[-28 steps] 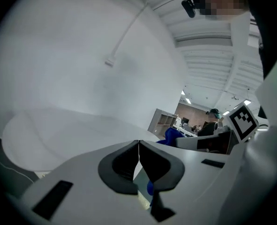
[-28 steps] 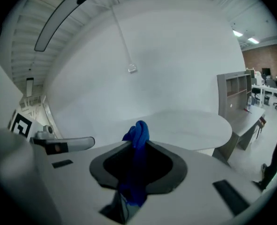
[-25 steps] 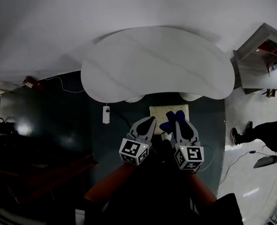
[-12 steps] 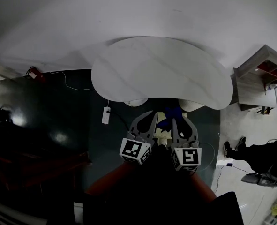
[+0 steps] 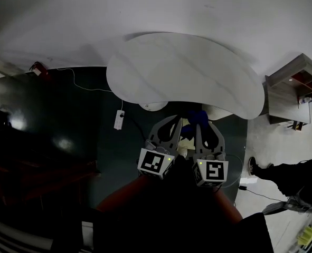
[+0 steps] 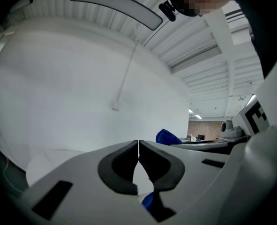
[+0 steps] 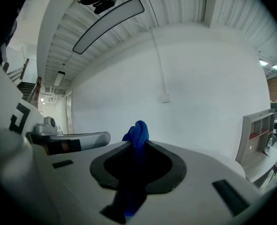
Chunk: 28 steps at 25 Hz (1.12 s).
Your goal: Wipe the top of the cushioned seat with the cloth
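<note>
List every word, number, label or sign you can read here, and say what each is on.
None can be read.
The left gripper and right gripper carry only black-and-white square marker patterns, not letters or digits.
The blue cloth shows no print.

The head view is dim and underexposed: the dark floor [image 5: 66, 99] from 7 to 10 o'clock swallows detail except for two soft glare spots. The pale table [image 5: 182, 73] toward 12 o'clock catches most of the light, and lines bow strongly near the rim. Both gripper views are bright and diffusely lit with no hard shadows. Small ceiling lamps glow near 3 o'clock, the corners are vignetted black, and the foreground at 6 o'clock is out of focus. There the blue cloth [image 7: 137, 134] sinks into shadow.
</note>
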Each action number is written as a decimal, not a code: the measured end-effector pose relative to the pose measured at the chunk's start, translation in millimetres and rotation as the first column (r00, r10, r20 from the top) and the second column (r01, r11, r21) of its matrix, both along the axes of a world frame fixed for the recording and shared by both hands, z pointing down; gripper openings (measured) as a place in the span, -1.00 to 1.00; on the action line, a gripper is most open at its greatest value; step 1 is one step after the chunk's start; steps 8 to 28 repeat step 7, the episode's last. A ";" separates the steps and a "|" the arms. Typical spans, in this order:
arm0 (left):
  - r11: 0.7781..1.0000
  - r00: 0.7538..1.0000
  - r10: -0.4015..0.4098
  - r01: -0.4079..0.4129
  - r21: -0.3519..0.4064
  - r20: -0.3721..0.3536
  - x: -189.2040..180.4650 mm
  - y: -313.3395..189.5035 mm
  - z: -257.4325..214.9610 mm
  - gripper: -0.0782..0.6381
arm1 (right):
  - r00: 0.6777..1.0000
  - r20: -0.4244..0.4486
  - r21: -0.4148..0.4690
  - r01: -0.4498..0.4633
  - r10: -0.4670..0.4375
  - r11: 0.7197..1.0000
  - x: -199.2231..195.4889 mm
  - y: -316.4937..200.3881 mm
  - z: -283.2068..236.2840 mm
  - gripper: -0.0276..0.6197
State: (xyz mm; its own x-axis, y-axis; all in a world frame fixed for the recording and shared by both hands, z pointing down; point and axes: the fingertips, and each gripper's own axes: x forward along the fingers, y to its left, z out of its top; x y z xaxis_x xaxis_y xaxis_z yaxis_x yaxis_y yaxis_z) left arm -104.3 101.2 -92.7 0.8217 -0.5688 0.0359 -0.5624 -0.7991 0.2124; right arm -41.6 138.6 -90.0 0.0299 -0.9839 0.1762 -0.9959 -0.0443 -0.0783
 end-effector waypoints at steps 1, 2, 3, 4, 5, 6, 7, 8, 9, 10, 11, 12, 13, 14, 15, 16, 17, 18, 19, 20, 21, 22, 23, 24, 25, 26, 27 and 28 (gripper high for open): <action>1.000 1.000 -0.003 0.003 -0.001 -0.003 -3.1 -0.2 -1.7 -0.73 | 1.000 0.002 0.000 0.002 -0.002 1.000 -3.8 -0.5 -2.4 -0.63; 1.000 1.000 -0.004 0.004 0.001 -0.004 -6.7 -0.2 -2.9 -0.73 | 1.000 0.005 0.001 0.005 -0.005 1.000 -8.2 -0.8 -4.4 -0.63; 1.000 1.000 -0.004 0.004 0.005 -0.002 -10.3 0.0 -3.8 -0.73 | 1.000 0.008 0.003 0.009 -0.009 1.000 -12.4 -0.8 -5.7 -0.63; 1.000 1.000 -0.003 0.003 0.009 0.000 -13.2 0.5 -4.5 -0.73 | 1.000 0.009 0.006 0.013 -0.013 1.000 -15.9 -0.5 -6.6 -0.64; 1.000 1.000 0.000 -0.001 0.013 0.001 -15.6 1.1 -5.0 -0.73 | 1.000 0.009 0.010 0.018 -0.018 1.000 -18.6 -0.3 -7.6 -0.64; 1.000 1.000 0.005 -0.005 0.016 0.000 -17.5 1.9 -5.6 -0.73 | 1.000 0.008 0.013 0.023 -0.023 1.000 -20.9 -0.1 -8.7 -0.64; 1.000 1.000 0.010 -0.009 0.018 -0.002 -19.3 2.6 -6.2 -0.73 | 1.000 0.008 0.017 0.027 -0.027 0.999 -23.0 0.0 -9.8 -0.64; 1.000 1.000 0.010 -0.009 0.018 -0.002 -19.3 2.6 -6.2 -0.73 | 1.000 0.008 0.017 0.027 -0.027 0.999 -23.0 0.0 -9.8 -0.64; 1.000 1.000 0.010 -0.009 0.018 -0.002 -19.3 2.6 -6.2 -0.73 | 1.000 0.008 0.017 0.027 -0.027 0.999 -23.0 0.0 -9.8 -0.64; 1.000 1.000 0.010 -0.009 0.018 -0.002 -19.3 2.6 -6.2 -0.73 | 1.000 0.008 0.017 0.027 -0.027 0.999 -23.0 0.0 -9.8 -0.64; 1.000 1.000 0.010 -0.009 0.018 -0.002 -19.3 2.6 -6.2 -0.73 | 1.000 0.008 0.017 0.027 -0.027 0.999 -23.0 0.0 -9.8 -0.64; 1.000 1.000 0.010 -0.009 0.018 -0.002 -19.3 2.6 -6.2 -0.73 | 1.000 0.008 0.017 0.027 -0.027 0.999 -23.0 0.0 -9.8 -0.64; 1.000 1.000 0.010 -0.009 0.018 -0.002 -19.3 2.6 -6.2 -0.73 | 1.000 0.008 0.017 0.027 -0.027 0.999 -23.0 0.0 -9.8 -0.64; 1.000 1.000 0.010 -0.009 0.018 -0.002 -19.3 2.6 -6.2 -0.73 | 1.000 0.008 0.017 0.027 -0.027 0.999 -23.0 0.0 -9.8 -0.64; 1.000 1.000 0.010 -0.009 0.018 -0.002 -19.3 2.6 -6.2 -0.73 | 1.000 0.008 0.017 0.027 -0.027 0.999 -23.0 0.0 -9.8 -0.64; 1.000 1.000 0.010 -0.009 0.018 -0.002 -19.3 2.6 -6.2 -0.73 | 1.000 0.008 0.017 0.027 -0.027 0.999 -23.0 0.0 -9.8 -0.64; 1.000 1.000 0.010 -0.009 0.018 -0.002 -19.3 2.6 -6.2 -0.73 | 1.000 0.008 0.017 0.027 -0.027 0.999 -23.0 0.0 -9.8 -0.64; 1.000 1.000 0.010 -0.009 0.018 -0.002 -19.3 2.6 -6.2 -0.73 | 1.000 0.008 0.017 0.027 -0.027 0.999 -23.0 0.0 -9.8 -0.64; 1.000 1.000 0.010 -0.009 0.018 -0.002 -19.3 2.6 -6.2 -0.73 | 1.000 0.008 0.017 0.027 -0.027 0.999 -23.0 0.0 -9.8 -0.64; 1.000 1.000 0.010 -0.009 0.018 -0.002 -19.3 2.6 -6.2 -0.73 | 1.000 0.008 0.017 0.027 -0.027 0.999 -23.0 0.0 -9.8 -0.64; 1.000 1.000 0.010 -0.009 0.018 -0.002 -19.3 2.6 -6.2 -0.73 | 1.000 0.008 0.017 0.027 -0.027 0.999 -23.0 0.0 -9.8 -0.64; 1.000 1.000 0.010 -0.009 0.018 -0.002 -19.3 2.6 -6.2 -0.73 | 1.000 0.008 0.017 0.027 -0.027 0.999 -23.0 0.0 -9.8 -0.64; 1.000 1.000 0.010 -0.009 0.018 -0.002 -19.3 2.6 -6.2 -0.73 | 1.000 0.008 0.017 0.027 -0.027 0.999 -23.0 0.0 -9.8 -0.64; 1.000 1.000 0.010 -0.009 0.018 -0.002 -19.3 2.6 -6.2 -0.73 | 1.000 0.008 0.017 0.027 -0.027 0.999 -23.0 0.0 -9.8 -0.64; 1.000 1.000 0.010 -0.009 0.018 -0.002 -19.3 2.6 -6.2 -0.73 | 1.000 0.008 0.017 0.027 -0.027 0.999 -23.0 0.0 -9.8 -0.64; 1.000 1.000 0.010 -0.009 0.018 -0.002 -19.3 2.6 -6.2 -0.73 | 1.000 0.008 0.017 0.027 -0.027 0.999 -23.0 0.0 -9.8 -0.64; 1.000 1.000 0.010 -0.009 0.018 -0.002 -19.3 2.6 -6.2 -0.73 | 1.000 0.008 0.017 0.027 -0.027 0.999 -23.0 0.0 -9.8 -0.64; 1.000 1.000 0.010 -0.009 0.018 -0.002 -19.3 2.6 -6.2 -0.73 | 1.000 0.008 0.017 0.027 -0.027 0.999 -23.0 0.0 -9.8 -0.64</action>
